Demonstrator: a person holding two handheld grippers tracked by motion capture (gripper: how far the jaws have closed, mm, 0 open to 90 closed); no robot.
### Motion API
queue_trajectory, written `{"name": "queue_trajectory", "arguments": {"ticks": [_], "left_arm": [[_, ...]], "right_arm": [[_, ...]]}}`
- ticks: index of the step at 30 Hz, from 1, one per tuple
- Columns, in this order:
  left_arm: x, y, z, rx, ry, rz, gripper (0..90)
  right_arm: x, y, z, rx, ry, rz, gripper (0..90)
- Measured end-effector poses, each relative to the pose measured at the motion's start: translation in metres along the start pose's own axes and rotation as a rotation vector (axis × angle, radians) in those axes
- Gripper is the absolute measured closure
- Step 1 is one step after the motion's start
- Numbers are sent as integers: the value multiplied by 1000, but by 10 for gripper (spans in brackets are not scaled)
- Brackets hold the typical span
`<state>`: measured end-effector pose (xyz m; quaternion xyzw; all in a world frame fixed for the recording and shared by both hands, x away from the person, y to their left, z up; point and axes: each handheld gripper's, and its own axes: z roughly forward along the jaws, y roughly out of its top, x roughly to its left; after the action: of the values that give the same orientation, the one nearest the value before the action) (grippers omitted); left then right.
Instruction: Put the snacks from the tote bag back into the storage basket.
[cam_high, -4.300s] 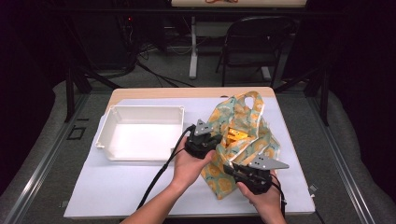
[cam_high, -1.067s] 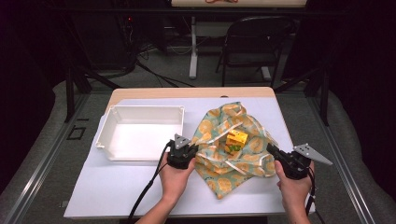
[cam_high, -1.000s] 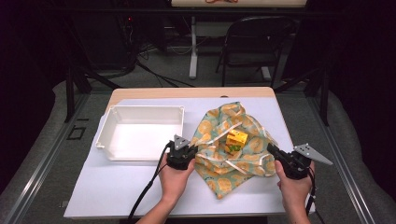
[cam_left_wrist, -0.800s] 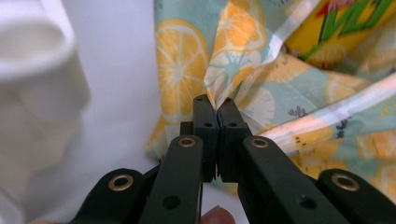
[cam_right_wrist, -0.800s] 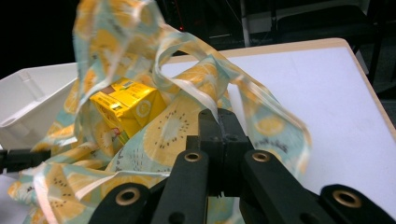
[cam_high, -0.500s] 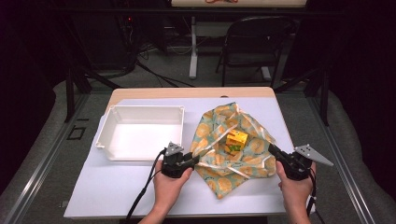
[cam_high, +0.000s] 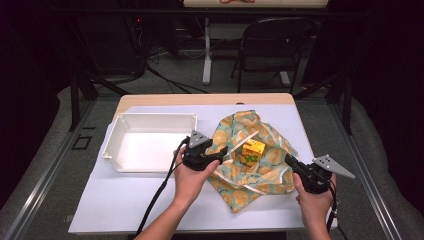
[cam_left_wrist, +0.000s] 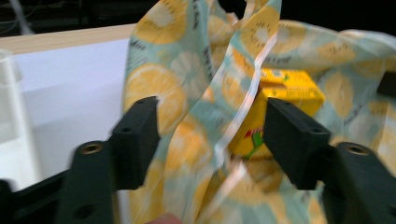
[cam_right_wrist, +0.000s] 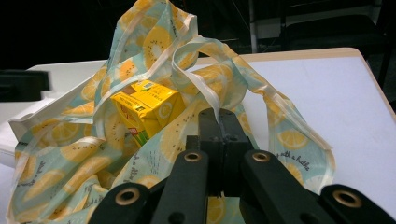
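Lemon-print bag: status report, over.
Left gripper jaws just opened, bag fabric loose between them. Right gripper shut on lemon-print bag edge. Yellow carton sits inside the open bag. White tray waits left, nothing blocking.

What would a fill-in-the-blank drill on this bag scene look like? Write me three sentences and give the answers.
1. The carton lying in the lemon-print bag is coloured ____.
2. The jaws of the right gripper are shut on the bag's ____.
3. The white tray sits on the person's ____ side of the bag, near the left gripper, whose jaws have just been opening.

Missing words: yellow; fabric; left
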<state>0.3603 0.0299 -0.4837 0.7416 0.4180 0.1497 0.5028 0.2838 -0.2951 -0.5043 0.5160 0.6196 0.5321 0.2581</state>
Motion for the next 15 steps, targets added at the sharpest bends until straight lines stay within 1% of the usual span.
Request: {"name": "queue_trajectory", "arguments": {"ticks": [1,3,5,8,9,11,12,13,14,15], "left_arm": [[0,0,6,14,12,4,324],[-2,-2,19,27,44,-3,331],[-5,-7,30,55,95,5,394],[-7,-16,44,108,156,7,590],[-7,-19,47,133,170,19,661],[-9,-24,53,167,187,42,781],[-9,-26,54,184,190,38,826],[-8,-28,56,201,184,31,900],[-7,-30,57,213,185,29,900],[-5,-33,58,229,190,25,900]], "right_arm": [[0,0,0,3,-1,-3,900],[0,0,1,6,3,1,900],[-1,-1,1,8,4,1,900],[-2,-1,2,10,4,-1,900],[-2,-1,2,12,6,-1,900],[-3,-1,3,10,8,9,900],[-4,-1,3,13,7,8,900],[-7,-2,6,21,12,32,900],[-7,-2,6,21,12,32,900],[-11,-4,11,39,12,64,900]]}}
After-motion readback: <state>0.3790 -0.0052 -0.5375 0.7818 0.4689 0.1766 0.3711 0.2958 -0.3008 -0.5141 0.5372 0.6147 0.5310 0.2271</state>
